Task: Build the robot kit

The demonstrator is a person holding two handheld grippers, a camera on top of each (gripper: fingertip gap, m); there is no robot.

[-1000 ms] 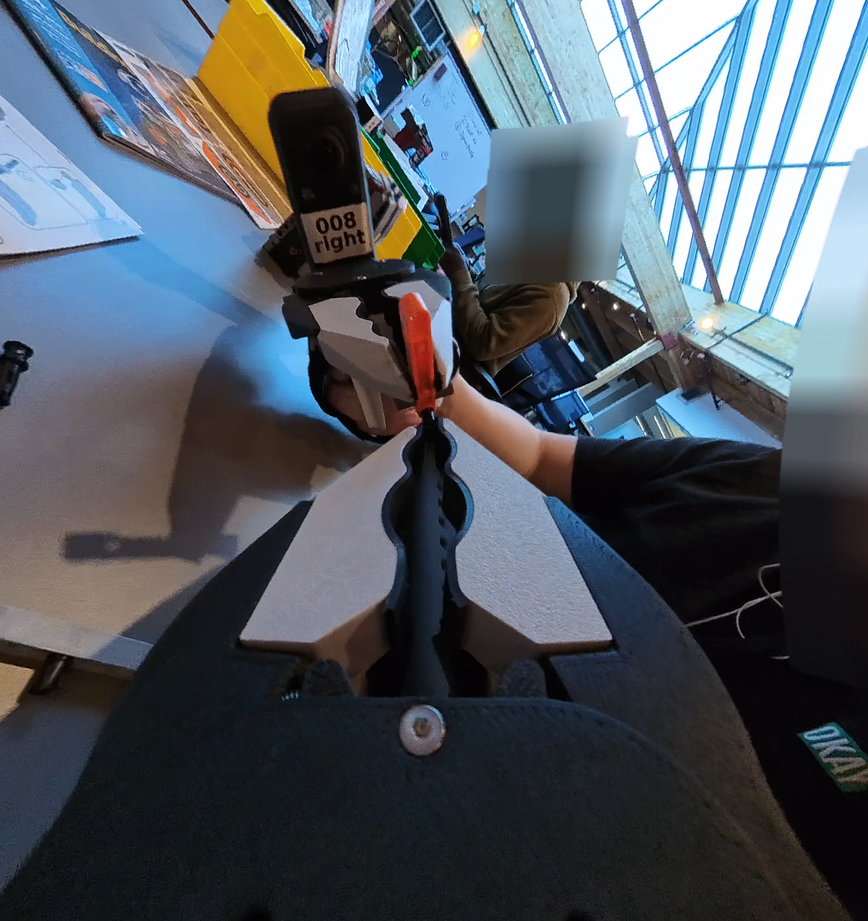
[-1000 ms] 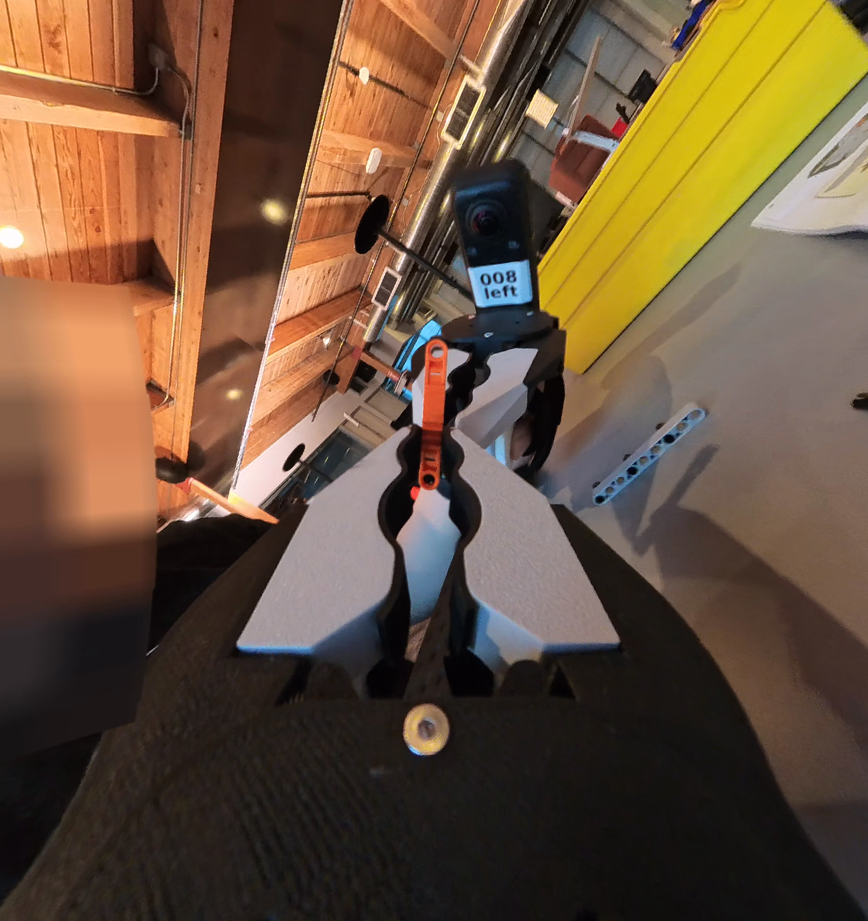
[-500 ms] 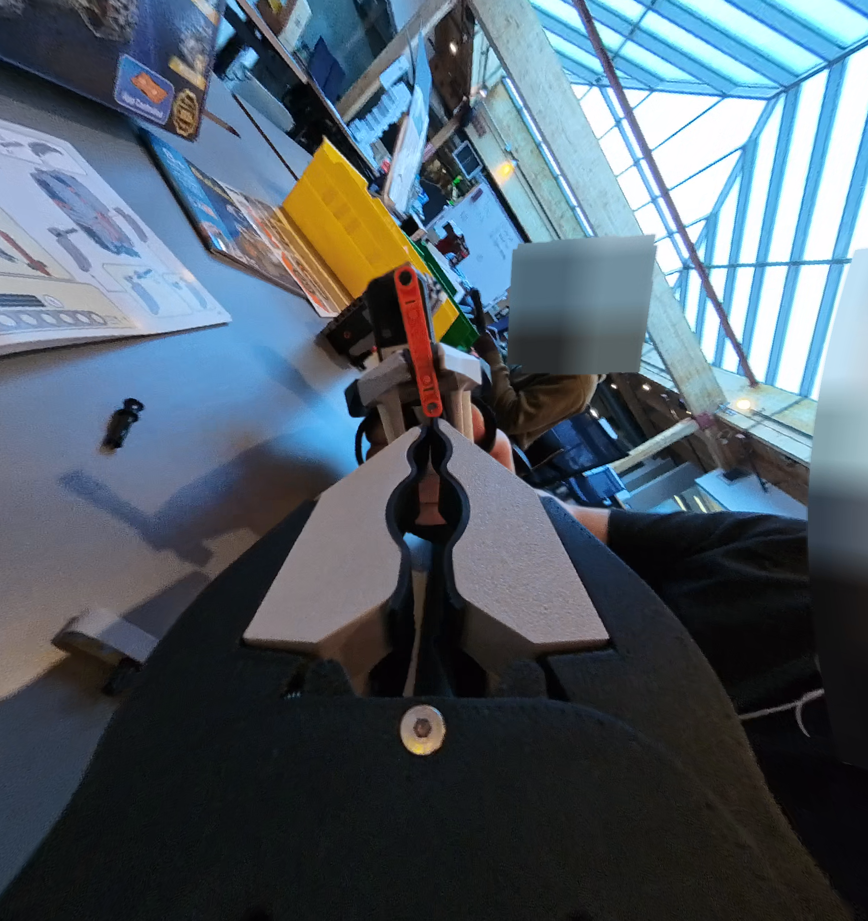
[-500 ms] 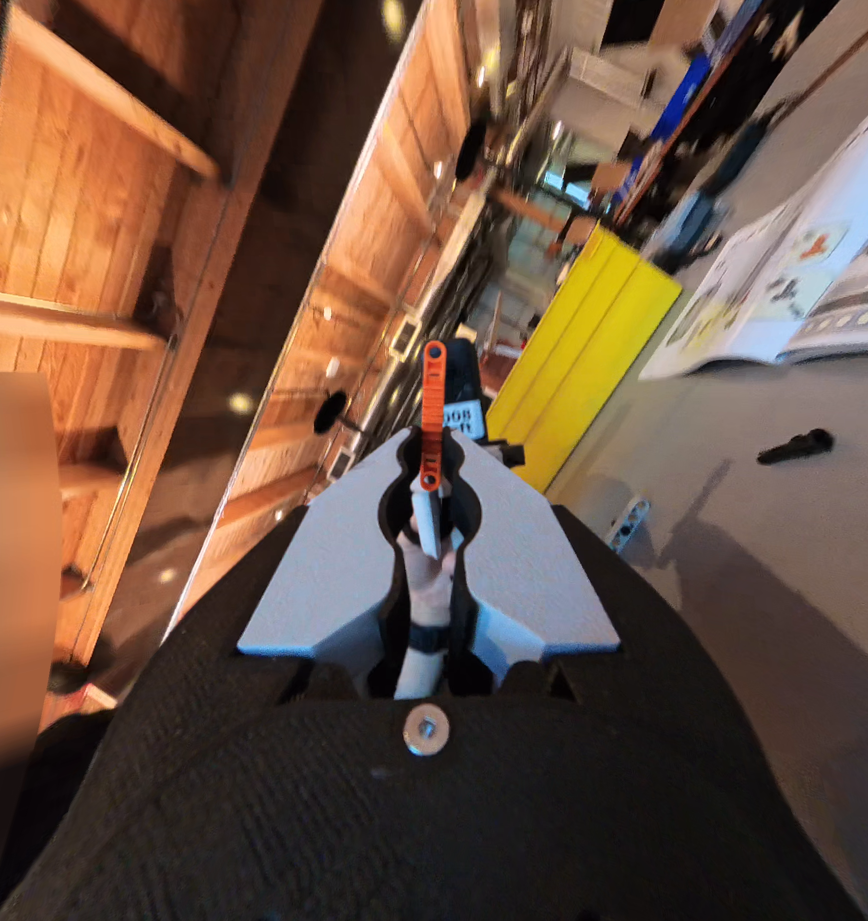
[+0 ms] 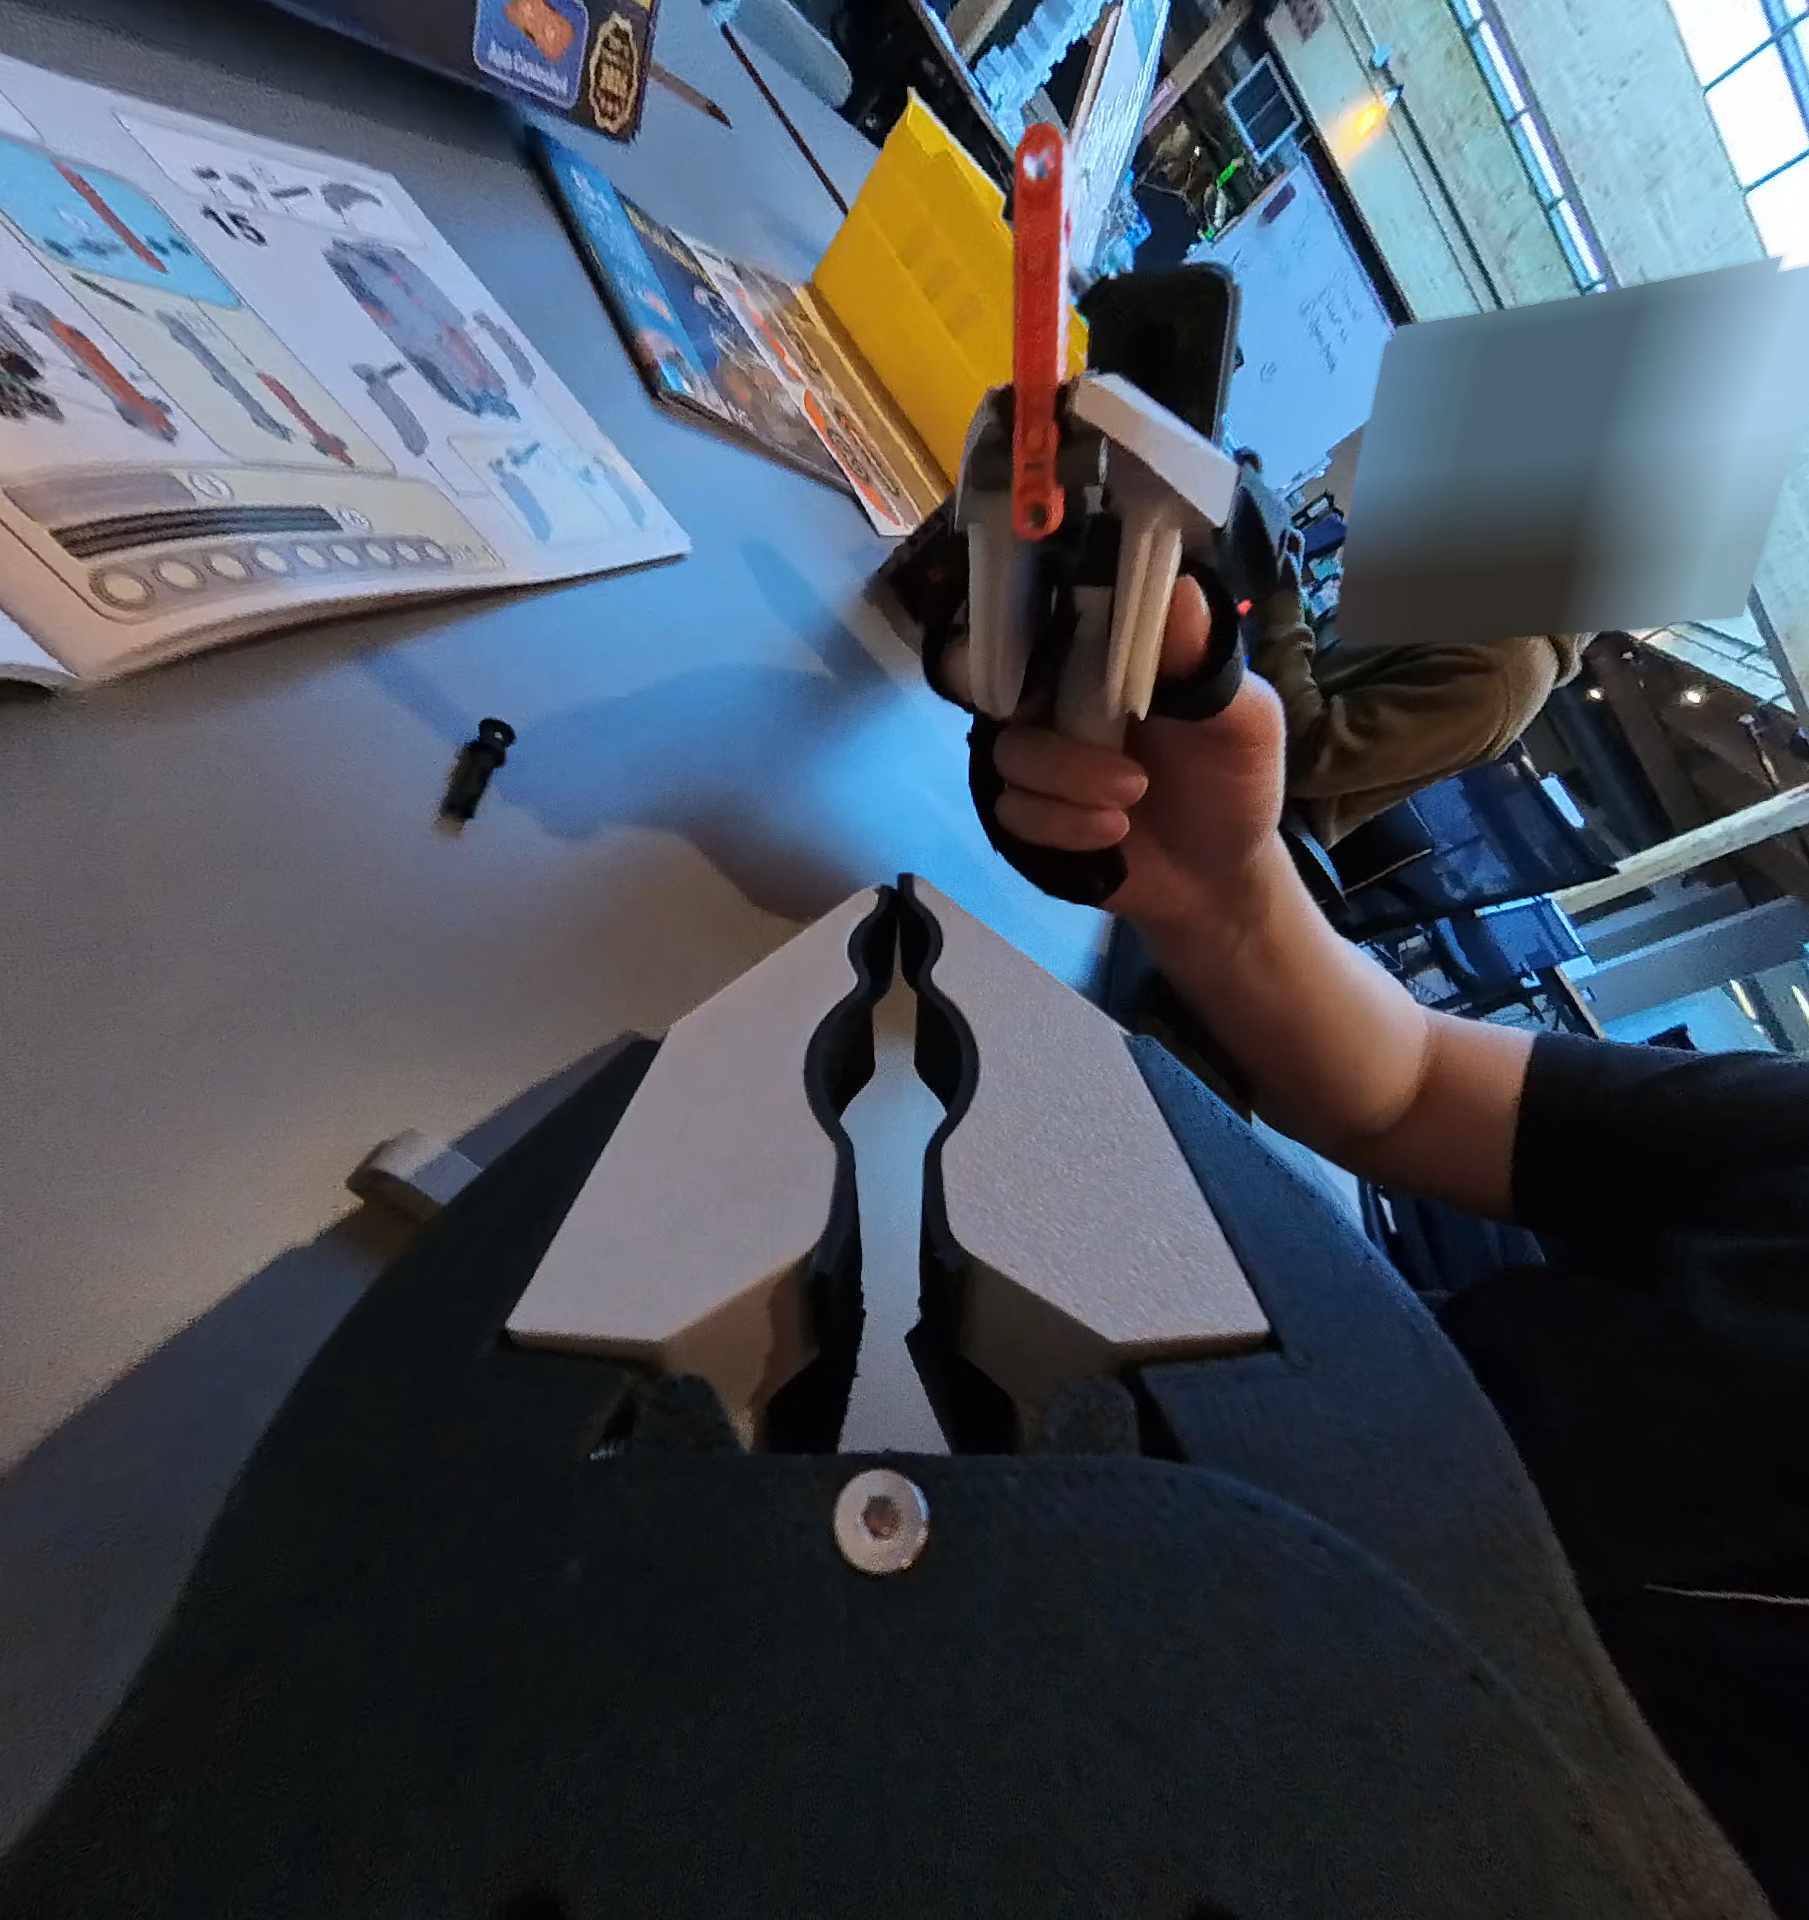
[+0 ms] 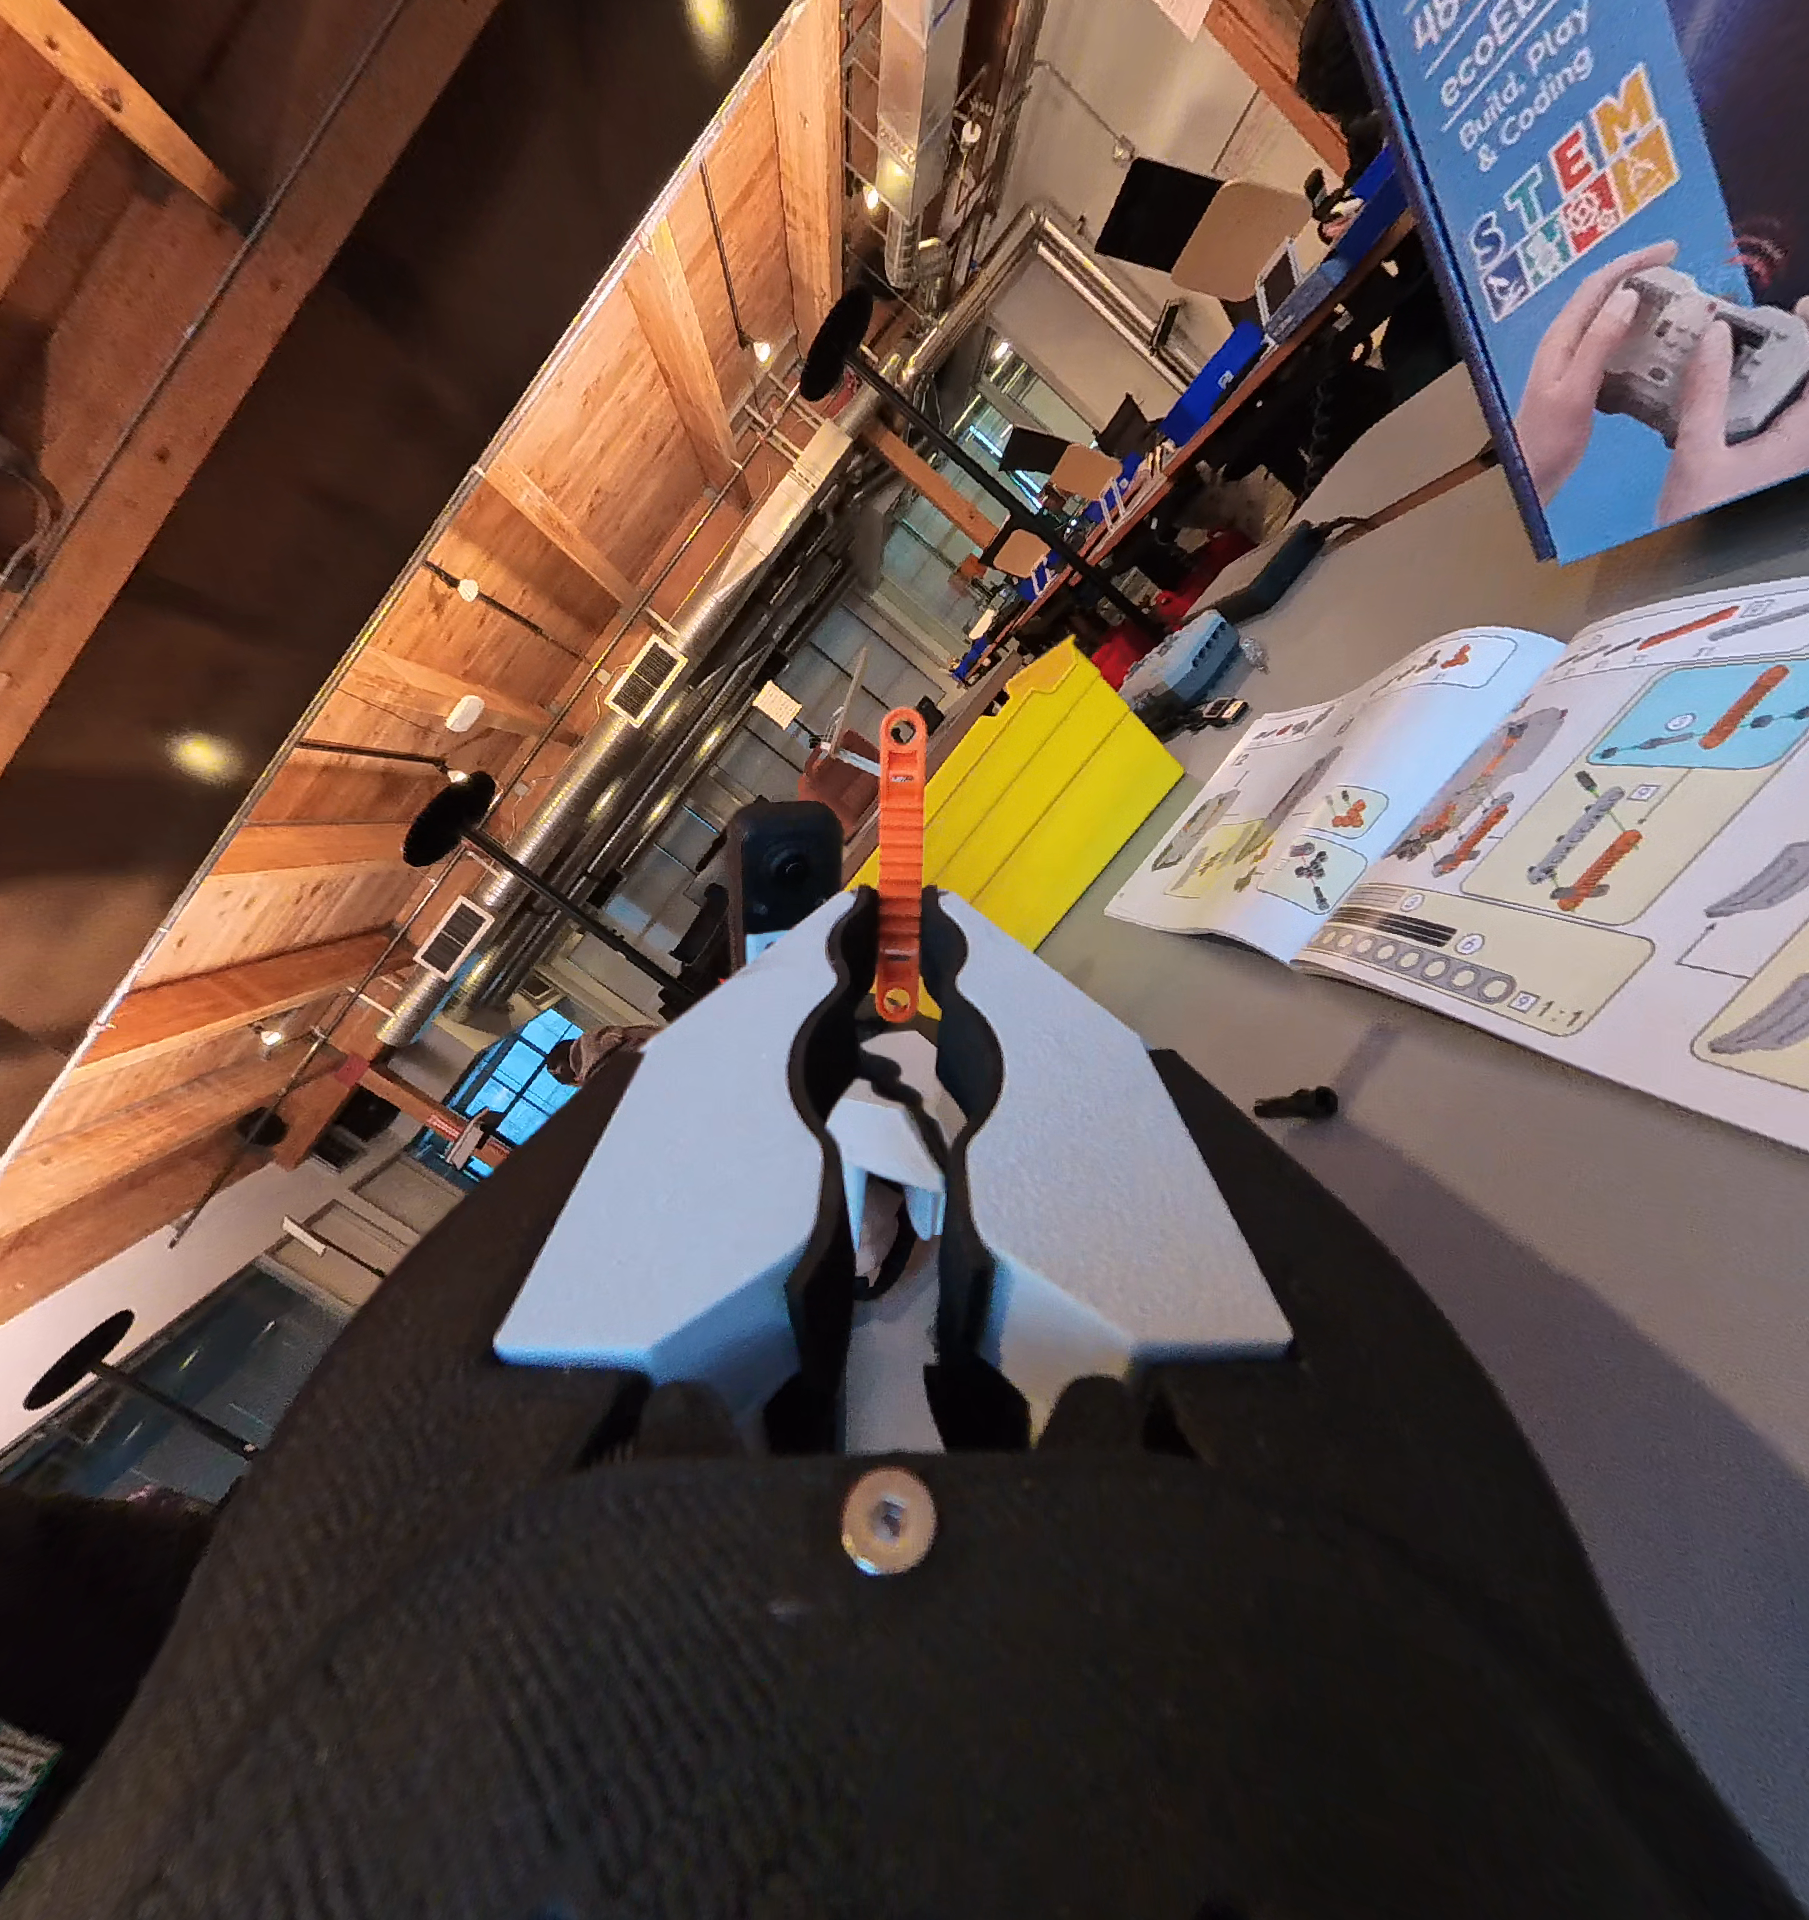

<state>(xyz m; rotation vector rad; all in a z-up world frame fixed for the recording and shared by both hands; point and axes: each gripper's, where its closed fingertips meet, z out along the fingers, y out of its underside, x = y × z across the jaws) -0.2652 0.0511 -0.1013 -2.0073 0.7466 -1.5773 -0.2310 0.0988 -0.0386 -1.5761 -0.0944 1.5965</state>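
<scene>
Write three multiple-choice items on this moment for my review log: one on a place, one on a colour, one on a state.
1. Where does the small black pin lie?
A. On the grey table, near the open booklet
B. Inside the yellow bin
C. Between the left gripper's fingers

2. What colour is the strip that the right gripper grips?
A. Blue
B. Orange
C. Green

3. How does the left gripper stand?
A. Wide open
B. Shut on the strip
C. Shut, holding nothing

Answers
1. A: the left wrist view shows the pin on bare table just below the booklet's edge.
2. B: both views show an orange strip sticking out past the right gripper's tips.
3. C: its tips meet in the left wrist view, with nothing between them.
</scene>
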